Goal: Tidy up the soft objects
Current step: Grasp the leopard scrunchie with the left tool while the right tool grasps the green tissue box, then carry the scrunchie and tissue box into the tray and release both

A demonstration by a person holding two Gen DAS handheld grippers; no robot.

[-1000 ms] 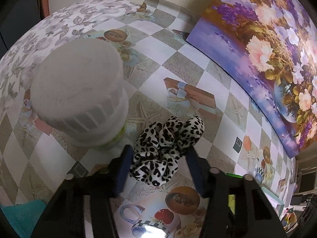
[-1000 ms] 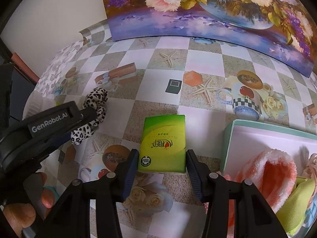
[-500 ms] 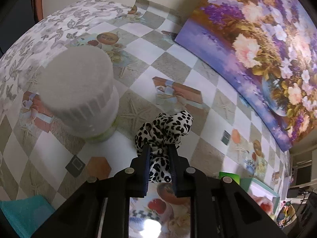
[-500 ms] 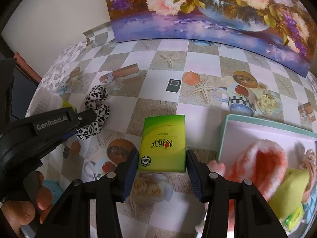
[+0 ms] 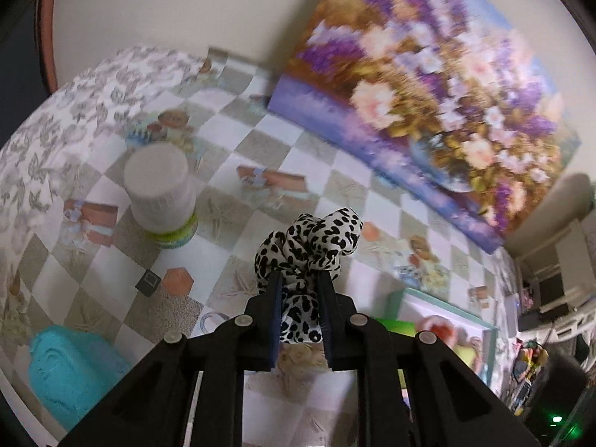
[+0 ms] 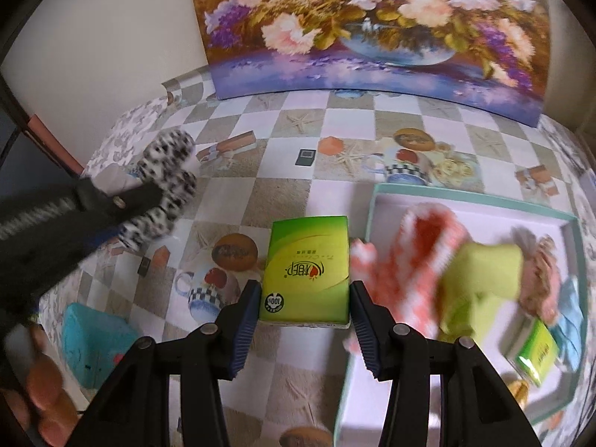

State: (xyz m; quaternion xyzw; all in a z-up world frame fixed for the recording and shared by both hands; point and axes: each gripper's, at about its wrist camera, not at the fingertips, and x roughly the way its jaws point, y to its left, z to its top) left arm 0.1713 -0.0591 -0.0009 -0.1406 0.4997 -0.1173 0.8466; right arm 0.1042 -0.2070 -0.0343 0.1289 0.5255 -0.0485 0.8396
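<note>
My left gripper [image 5: 300, 283] is shut on a black-and-white leopard-print scrunchie [image 5: 311, 246], which hangs above the patterned tablecloth. In the right wrist view the same scrunchie [image 6: 167, 193] shows blurred at the left, in the left gripper's black fingers [image 6: 138, 201]. My right gripper [image 6: 305, 290] is shut on a green tissue pack [image 6: 308, 266], held above the table beside the mint-rimmed box [image 6: 372, 205]. That box [image 5: 447, 307] holds an orange-and-white fluffy item [image 6: 421, 246], a lime-green soft piece [image 6: 480, 272] and a second green pack [image 6: 536, 354].
A white jar with a green label [image 5: 160, 193] stands at the left. A teal block [image 5: 70, 368] lies near the front left edge. A large flower painting [image 6: 372, 29] leans on the wall at the back. A person's hand [image 6: 41, 395] shows at lower left.
The left gripper closed on the scrunchie and lifted it off the table, moving right, away from the white jar. The right gripper carried the tissue pack right and up, closer to the box.
</note>
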